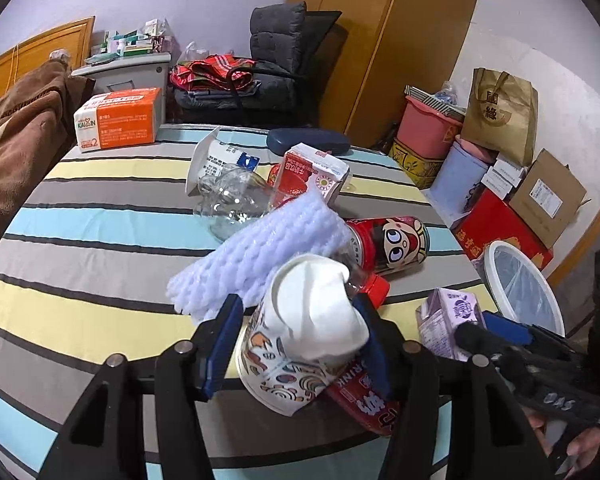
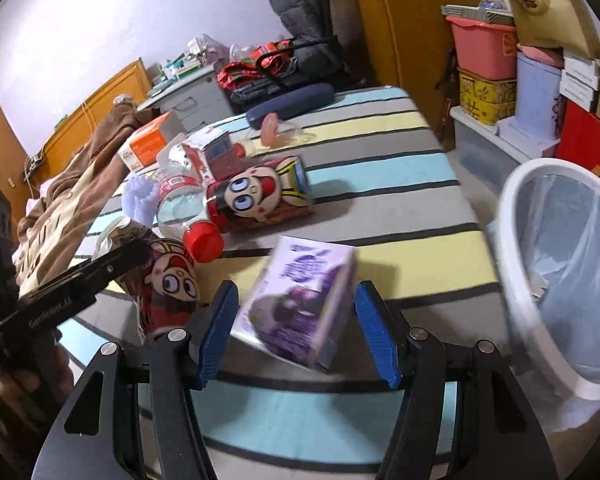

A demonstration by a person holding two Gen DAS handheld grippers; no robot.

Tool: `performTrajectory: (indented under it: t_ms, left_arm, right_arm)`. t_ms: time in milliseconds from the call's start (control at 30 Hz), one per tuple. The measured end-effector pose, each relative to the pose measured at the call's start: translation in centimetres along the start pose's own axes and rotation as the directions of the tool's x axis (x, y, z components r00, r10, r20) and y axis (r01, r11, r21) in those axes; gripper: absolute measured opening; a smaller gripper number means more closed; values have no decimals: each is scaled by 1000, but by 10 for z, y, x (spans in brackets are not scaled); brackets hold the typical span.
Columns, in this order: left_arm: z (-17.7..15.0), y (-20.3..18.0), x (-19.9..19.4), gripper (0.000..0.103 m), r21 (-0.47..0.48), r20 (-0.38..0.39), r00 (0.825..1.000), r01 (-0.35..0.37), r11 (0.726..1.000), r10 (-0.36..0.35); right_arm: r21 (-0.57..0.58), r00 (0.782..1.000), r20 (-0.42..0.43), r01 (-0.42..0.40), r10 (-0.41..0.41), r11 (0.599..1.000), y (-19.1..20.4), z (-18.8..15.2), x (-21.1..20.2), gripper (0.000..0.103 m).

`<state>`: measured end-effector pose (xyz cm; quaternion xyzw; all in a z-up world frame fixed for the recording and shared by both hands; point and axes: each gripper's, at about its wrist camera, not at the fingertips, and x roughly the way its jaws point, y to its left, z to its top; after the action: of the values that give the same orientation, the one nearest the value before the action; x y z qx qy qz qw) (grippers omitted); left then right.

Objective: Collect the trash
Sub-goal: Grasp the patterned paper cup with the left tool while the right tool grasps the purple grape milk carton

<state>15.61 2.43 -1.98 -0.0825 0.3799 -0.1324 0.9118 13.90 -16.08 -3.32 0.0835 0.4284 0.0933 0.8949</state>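
My left gripper (image 1: 296,340) is shut on a patterned paper cup (image 1: 296,360) stuffed with white tissue, low over the striped table. My right gripper (image 2: 296,332) is open around a purple drink carton (image 2: 296,300), which looks blurred and tilted; a gap shows at the right pad. The carton also shows in the left wrist view (image 1: 448,320). A red cartoon can (image 2: 256,196), a clear bottle with a red cap (image 2: 202,240), a red milk carton (image 1: 316,172) and white foam netting (image 1: 260,248) lie on the table. The lined white bin (image 2: 556,272) stands at the table's right edge.
An orange tissue box (image 1: 118,120) and a dark blue glasses case (image 1: 308,140) lie at the far side. A brown blanket (image 1: 16,148) lies at left. Boxes, tubs and a paper bag (image 1: 500,108) are stacked at right.
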Motion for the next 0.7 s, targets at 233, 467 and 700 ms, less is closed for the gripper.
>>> performTrajectory:
  t_ms: [233,467,700]
  left_arm:
    - [1,1,6,68,-13,-11,1000,2,1000,-2]
    - [-3,0,3,54,-21,-9,1000,-15,1000,15]
    - [-6,3,-5,51,-37,2,1000,-24,999,24]
  right_arm:
    - [37,997,-39,65,-63,997,-4,6,13,63]
    - [9,993,-25,115,-115,993,-3,-1,7,63]
    - [7,993,-4,118,-118,993,-7,-4,2,56]
